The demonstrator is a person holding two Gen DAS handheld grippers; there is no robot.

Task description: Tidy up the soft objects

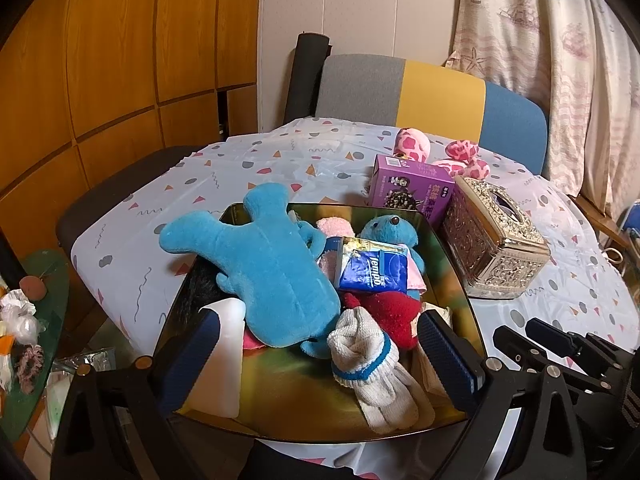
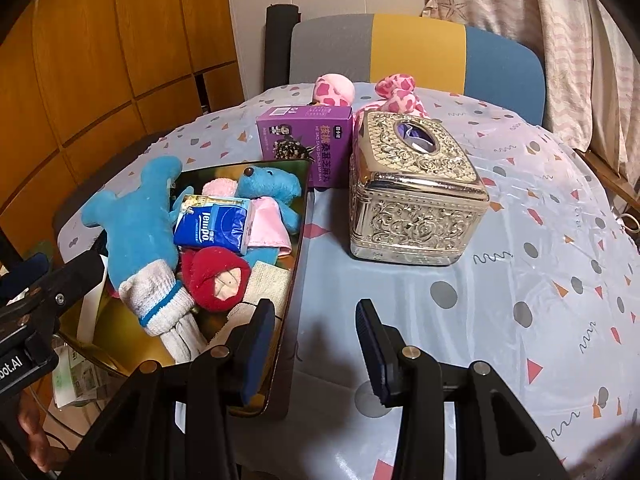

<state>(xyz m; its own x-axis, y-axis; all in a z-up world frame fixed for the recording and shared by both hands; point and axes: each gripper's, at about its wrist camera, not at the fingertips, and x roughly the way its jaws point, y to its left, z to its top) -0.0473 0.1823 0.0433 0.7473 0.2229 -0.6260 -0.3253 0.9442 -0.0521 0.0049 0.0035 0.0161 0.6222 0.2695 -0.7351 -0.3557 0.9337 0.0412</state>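
Right now I'm holding the right gripper (image 2: 316, 344) apart and empty over the tray (image 2: 298, 248) edge, left gripper (image 1: 320, 356) spread wide above the glove (image 1: 368, 364). Most toys are sitting in the tray; the pink plush (image 2: 334, 90) is waiting far ahead, behind the boxes, needing a reach.

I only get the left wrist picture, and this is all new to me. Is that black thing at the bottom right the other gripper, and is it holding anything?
Observer: Yes, that is the right gripper. In its own view the jaws stand apart with nothing between them.
Operator: And the red lump in the tray, what is it?
Observer: In the right wrist view, the red plush shows a beige, face-like patch, which your view misses.
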